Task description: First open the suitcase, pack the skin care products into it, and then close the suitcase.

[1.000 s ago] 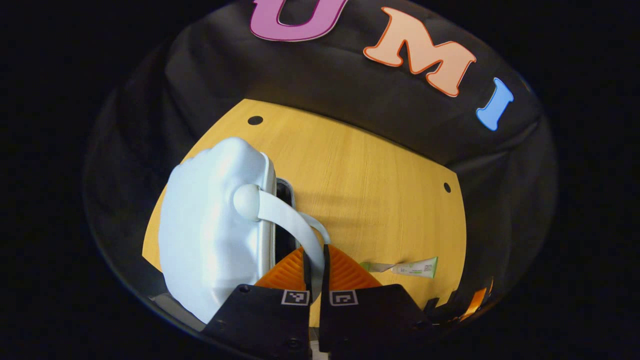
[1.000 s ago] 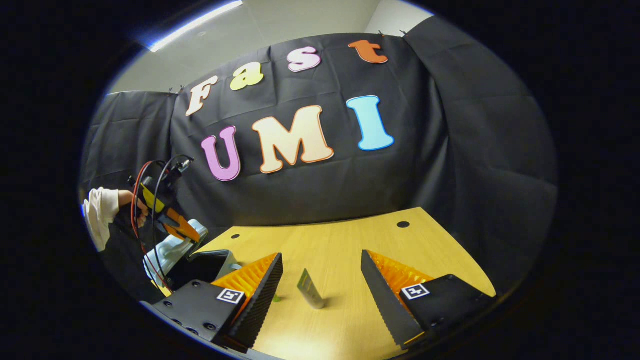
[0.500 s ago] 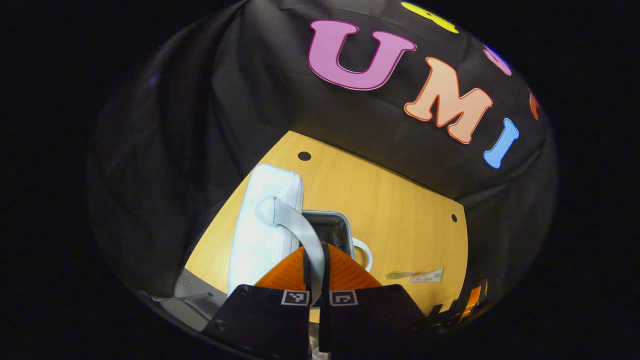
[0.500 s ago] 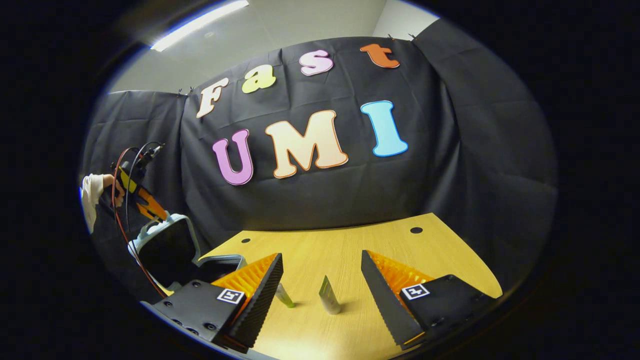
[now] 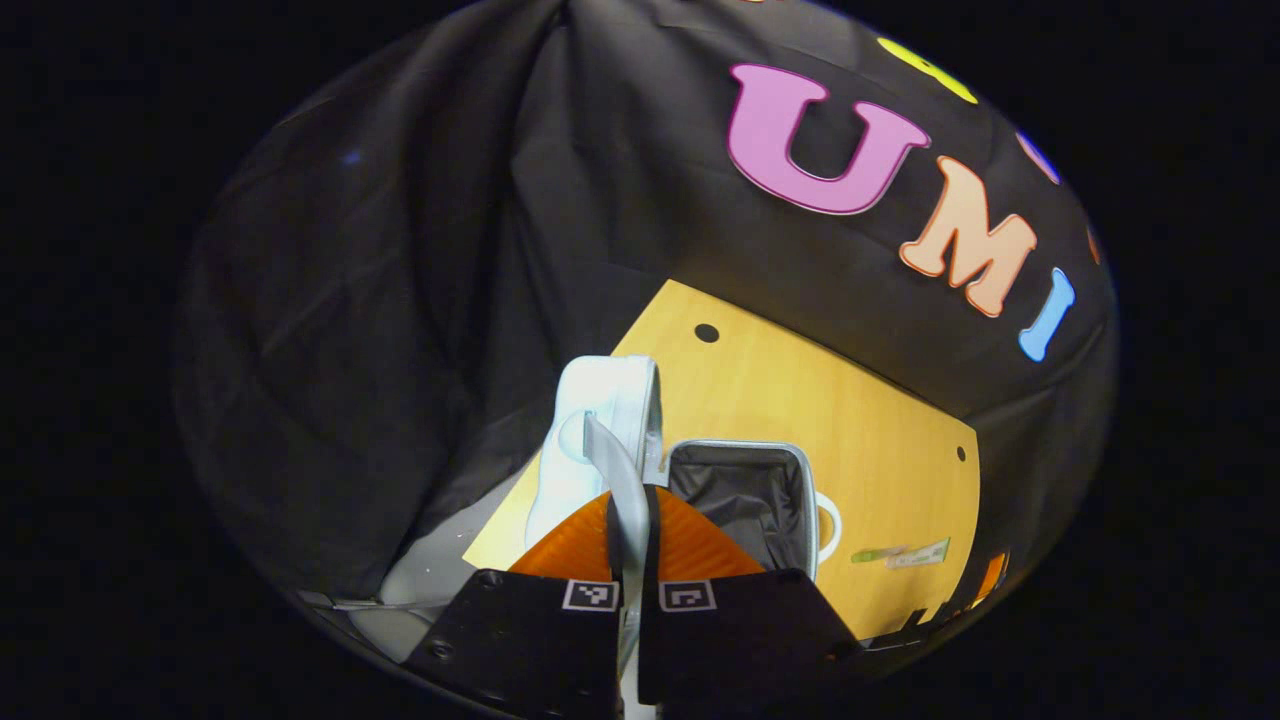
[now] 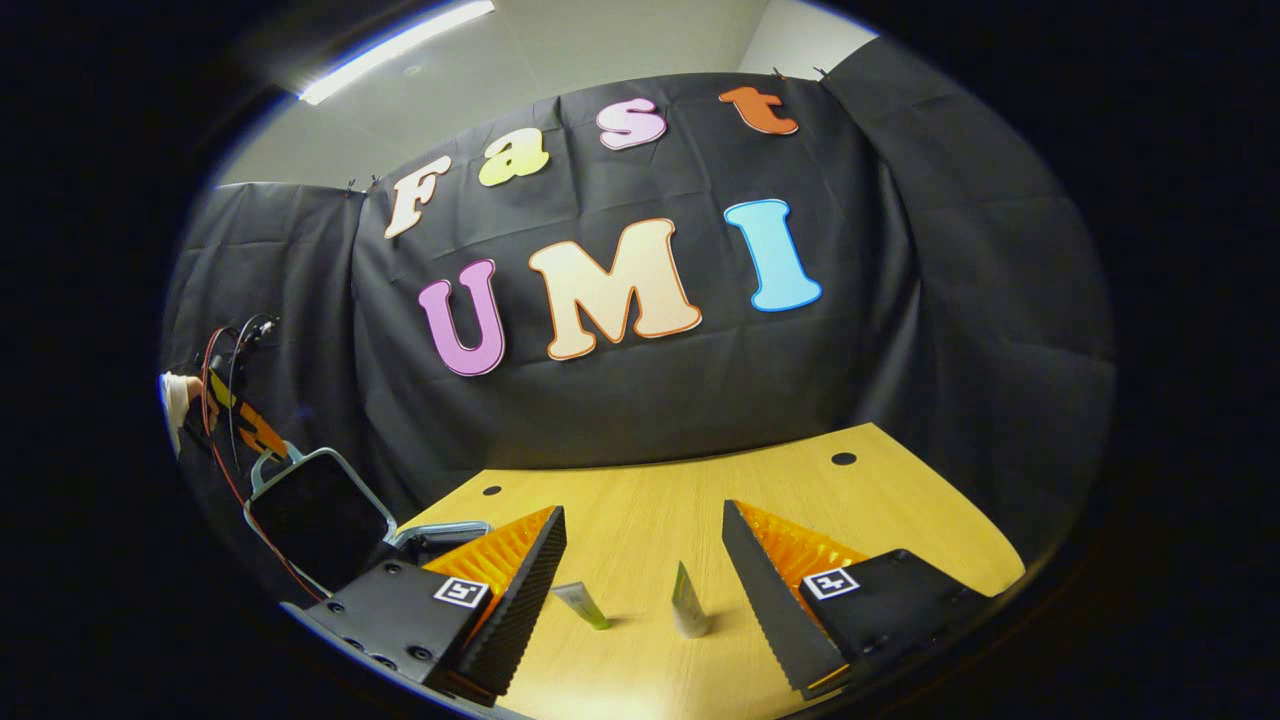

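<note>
A pale blue suitcase stands open on the wooden table. Its lid (image 5: 600, 430) is raised on edge and the base (image 5: 745, 495) shows a dark lining. My left gripper (image 5: 632, 500) is shut on the lid's grey handle strap (image 5: 612, 465). Two skin care tubes (image 5: 900, 553) lie on the table to the right of the base. In the right gripper view, my right gripper (image 6: 640, 585) hangs open above the table, with a green tube (image 6: 583, 604) and a whitish tube (image 6: 688, 612) lying between its fingers. The raised lid (image 6: 315, 515) and the left gripper (image 6: 245, 430) show at far left.
The yellow wooden table (image 6: 650, 500) has small dark holes near its back corners. Black cloth walls close in behind and beside it. A hand in a white sleeve (image 6: 178, 395) holds the left gripper, with red and black cables trailing from it.
The left gripper has pulled the lid by its handle farther up and back, so the dark inside of the base now shows. The right gripper stays open and has barely shifted.
</note>
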A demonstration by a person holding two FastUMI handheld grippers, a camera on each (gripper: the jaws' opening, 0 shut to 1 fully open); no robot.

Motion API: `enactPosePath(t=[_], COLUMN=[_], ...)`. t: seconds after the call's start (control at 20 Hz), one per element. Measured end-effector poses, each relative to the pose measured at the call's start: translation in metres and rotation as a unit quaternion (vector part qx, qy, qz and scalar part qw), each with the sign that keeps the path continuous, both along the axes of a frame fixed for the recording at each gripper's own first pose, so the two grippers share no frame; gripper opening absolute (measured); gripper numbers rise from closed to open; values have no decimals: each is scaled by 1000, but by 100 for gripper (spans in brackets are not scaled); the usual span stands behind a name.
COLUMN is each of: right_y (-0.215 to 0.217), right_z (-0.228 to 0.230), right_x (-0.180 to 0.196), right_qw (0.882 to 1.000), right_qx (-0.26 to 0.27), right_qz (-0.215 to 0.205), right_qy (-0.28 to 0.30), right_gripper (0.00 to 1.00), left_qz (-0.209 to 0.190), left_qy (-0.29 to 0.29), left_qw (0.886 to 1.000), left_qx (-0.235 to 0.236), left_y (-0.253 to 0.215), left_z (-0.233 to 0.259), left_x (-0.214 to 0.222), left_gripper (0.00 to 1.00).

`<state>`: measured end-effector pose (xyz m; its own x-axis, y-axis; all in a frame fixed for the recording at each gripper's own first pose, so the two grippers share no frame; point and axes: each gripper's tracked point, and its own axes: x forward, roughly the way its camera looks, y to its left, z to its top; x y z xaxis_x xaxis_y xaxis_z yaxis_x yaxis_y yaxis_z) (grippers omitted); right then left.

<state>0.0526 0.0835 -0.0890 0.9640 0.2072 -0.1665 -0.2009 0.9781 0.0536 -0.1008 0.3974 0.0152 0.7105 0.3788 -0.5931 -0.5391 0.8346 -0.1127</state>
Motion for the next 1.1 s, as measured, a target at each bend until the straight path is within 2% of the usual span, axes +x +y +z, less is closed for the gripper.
enactPosePath(t=[0.2,0.45,0.75,0.95,1.1], right_y=[8,10,12,6,-8], right_z=[-3,-5,-8,-10,-11], right_x=[4,9,9,8,8], right_qw=[1000,1000,1000,1000,1000], right_qx=[4,3,-9,-13,-21], right_qz=[-3,-6,2,1,-7], right_qy=[0,6,12,18,22], right_gripper=[98,98,98,98,98], left_qz=[45,83,113,138,143], left_qy=[26,53,84,126,123], left_qw=[998,995,990,982,982], left_qx=[24,16,5,-4,-9], left_y=[47,77,97,103,107], left_z=[-27,-82,-148,-185,-199], left_x=[-29,-52,-64,-70,-71], left_gripper=[0,0,0,0,0])
